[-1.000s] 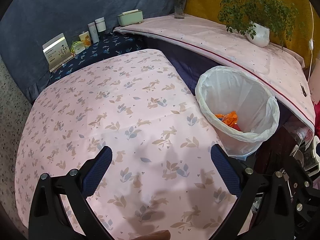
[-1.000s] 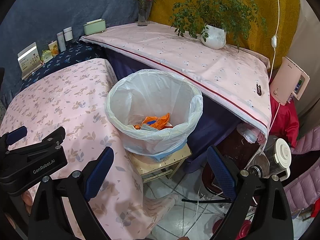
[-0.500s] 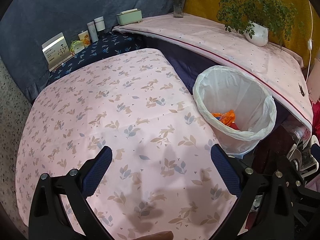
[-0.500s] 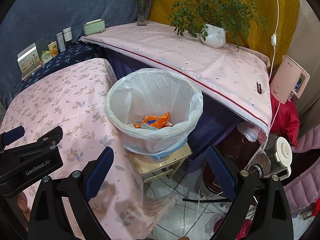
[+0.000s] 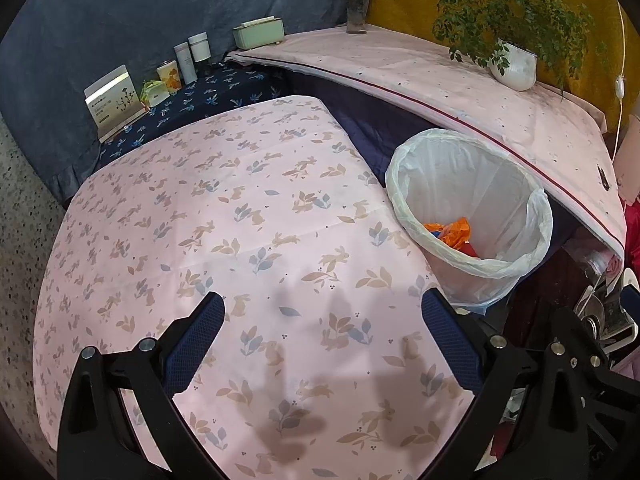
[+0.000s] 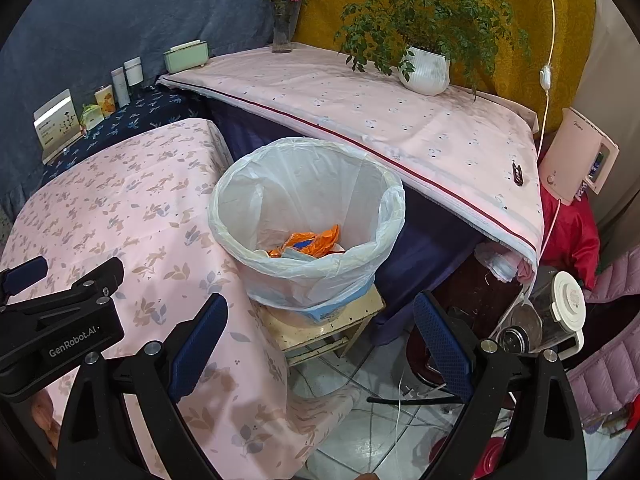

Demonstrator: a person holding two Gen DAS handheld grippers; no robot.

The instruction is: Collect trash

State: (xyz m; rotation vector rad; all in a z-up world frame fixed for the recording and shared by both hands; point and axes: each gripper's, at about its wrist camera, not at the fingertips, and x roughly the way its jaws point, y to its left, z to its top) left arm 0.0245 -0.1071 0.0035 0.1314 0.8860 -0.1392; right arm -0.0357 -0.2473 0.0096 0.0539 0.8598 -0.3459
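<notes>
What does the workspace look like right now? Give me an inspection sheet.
Surface: pink tablecloth with a rabbit print; no loose trash seen on it.
Job's things: bin with a white liner stands on a stool beside the table; orange wrappers lie inside.
Clutter: card, small packets and tubes and a green box along the back; vase and potted plant on the side shelf.
Grippers: left gripper open, empty, over the cloth; right gripper open, empty, facing the bin.
Cables: white cord with an inline switch hangs down the yellow wall.
Surroundings: blender jug, pink appliance, red cloth.
</notes>
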